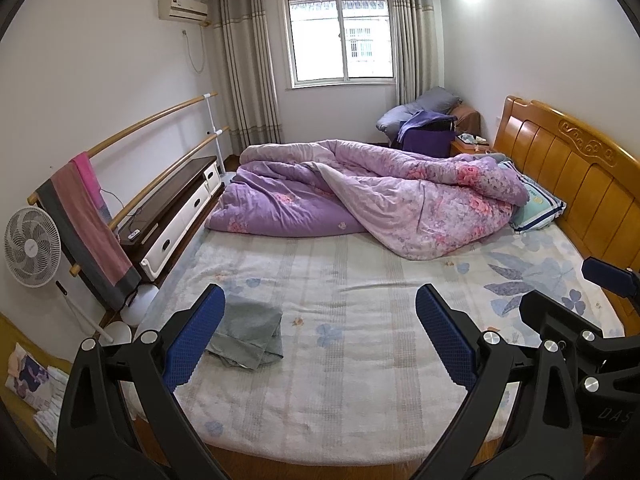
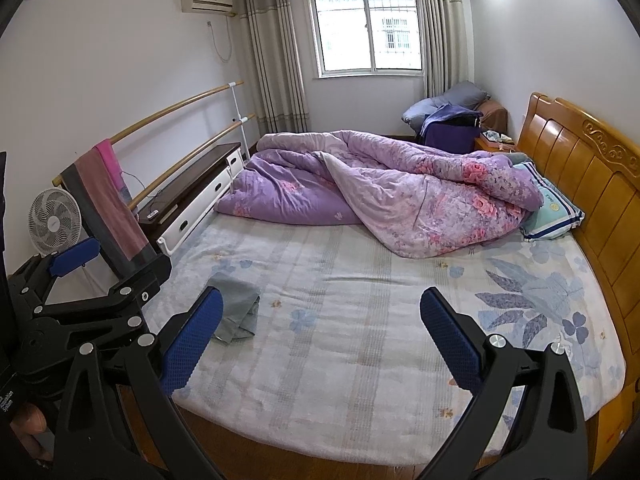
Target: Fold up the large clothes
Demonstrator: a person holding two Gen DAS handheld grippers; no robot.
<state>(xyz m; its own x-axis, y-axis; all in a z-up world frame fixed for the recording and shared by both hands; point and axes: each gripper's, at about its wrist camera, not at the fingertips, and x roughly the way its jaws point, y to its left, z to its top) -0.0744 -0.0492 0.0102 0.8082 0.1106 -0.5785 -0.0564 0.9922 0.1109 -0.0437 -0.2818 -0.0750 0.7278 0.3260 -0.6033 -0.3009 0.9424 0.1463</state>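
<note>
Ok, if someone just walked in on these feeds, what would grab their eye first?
The rumpled purple floral quilt heaped across the far half of the bed. Then the small grey-green garment lying crumpled on the pale sheet near the bed's left edge, with both grippers, left and right, open and empty above the near edge.

Purple floral quilt [image 1: 360,192] bunched across bed [image 1: 340,400]; pillow [image 1: 536,208] by wooden headboard [image 1: 572,176]; fan [image 1: 32,246] beside wall.

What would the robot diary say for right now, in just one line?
left hand-held gripper: open, empty | right hand-held gripper: open, empty | grey-green cloth: crumpled on bed, untouched
</note>
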